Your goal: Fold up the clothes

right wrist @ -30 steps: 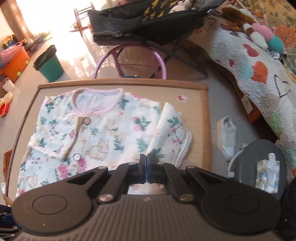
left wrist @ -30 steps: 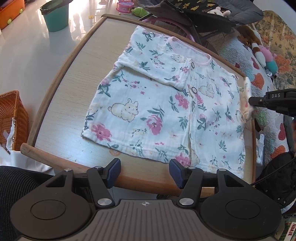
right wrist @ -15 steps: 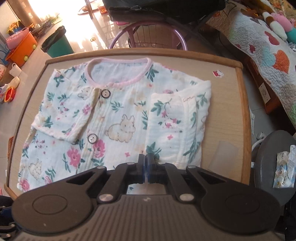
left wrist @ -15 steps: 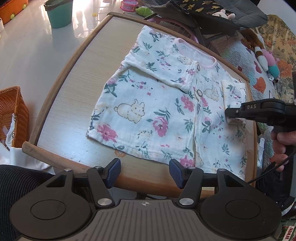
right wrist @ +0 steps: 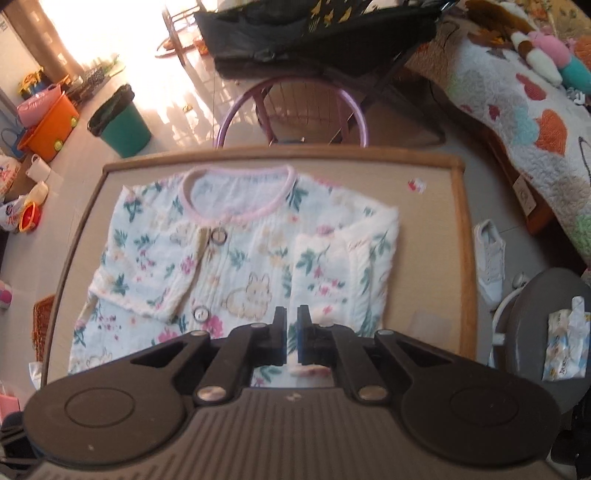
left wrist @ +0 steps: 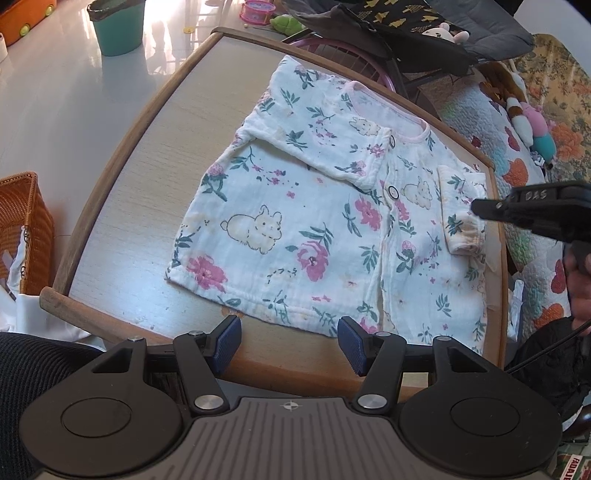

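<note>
Now floral top (right wrist: 240, 258) flat under both tools: left (left wrist: 289, 345) open, right (right wrist: 291, 336) nearly closed, empty.

The shirt (left wrist: 317, 221) is spread flat on the table (left wrist: 155, 192), its neckline toward the far edge; both sleeves are folded inward over its front. In the left wrist view, the left gripper (left wrist: 289, 341) is held at the near table edge, just before the shirt's hem; the right gripper (left wrist: 476, 208) is seen at the right, above the folded sleeve (left wrist: 460, 218); a wicker basket (left wrist: 22, 229) stands on the floor to the left of the table; a bin (left wrist: 118, 27) stands on the floor beyond the table's far left corner. In the right wrist view, a round-backed chair (right wrist: 295, 110) stands behind the table; a shoe (right wrist: 489, 258) lies on the floor to its right.
</note>
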{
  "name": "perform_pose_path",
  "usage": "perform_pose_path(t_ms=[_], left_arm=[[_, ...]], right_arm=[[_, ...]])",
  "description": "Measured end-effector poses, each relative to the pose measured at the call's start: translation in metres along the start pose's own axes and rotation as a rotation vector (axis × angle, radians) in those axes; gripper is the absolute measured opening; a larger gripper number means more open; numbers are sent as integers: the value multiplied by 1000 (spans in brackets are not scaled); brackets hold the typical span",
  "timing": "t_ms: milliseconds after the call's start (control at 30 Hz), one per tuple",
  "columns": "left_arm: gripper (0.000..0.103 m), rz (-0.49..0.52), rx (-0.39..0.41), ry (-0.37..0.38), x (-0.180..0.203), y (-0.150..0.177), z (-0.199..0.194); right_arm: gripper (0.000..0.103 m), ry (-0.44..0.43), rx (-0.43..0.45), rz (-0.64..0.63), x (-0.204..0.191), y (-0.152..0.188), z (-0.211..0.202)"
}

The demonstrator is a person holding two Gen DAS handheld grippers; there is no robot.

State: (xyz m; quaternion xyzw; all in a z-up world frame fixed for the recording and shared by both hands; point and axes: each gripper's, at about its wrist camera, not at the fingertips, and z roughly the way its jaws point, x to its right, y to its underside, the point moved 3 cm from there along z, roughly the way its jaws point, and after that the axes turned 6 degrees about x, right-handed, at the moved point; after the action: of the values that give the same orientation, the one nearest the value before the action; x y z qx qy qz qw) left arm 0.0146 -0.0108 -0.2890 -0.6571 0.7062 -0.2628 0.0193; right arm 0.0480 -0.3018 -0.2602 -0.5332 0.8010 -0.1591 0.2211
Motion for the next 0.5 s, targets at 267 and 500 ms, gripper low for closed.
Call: perform_pose_path(t_ms=[267,500], left_arm=[[59,-7,-1,5,-4,-1,-1],[59,-6,0,4,-6,-3,-2]], right_arm=[[5,68,-26,83,31,-10,16],[11,83,-28,70,29,-4,34]])
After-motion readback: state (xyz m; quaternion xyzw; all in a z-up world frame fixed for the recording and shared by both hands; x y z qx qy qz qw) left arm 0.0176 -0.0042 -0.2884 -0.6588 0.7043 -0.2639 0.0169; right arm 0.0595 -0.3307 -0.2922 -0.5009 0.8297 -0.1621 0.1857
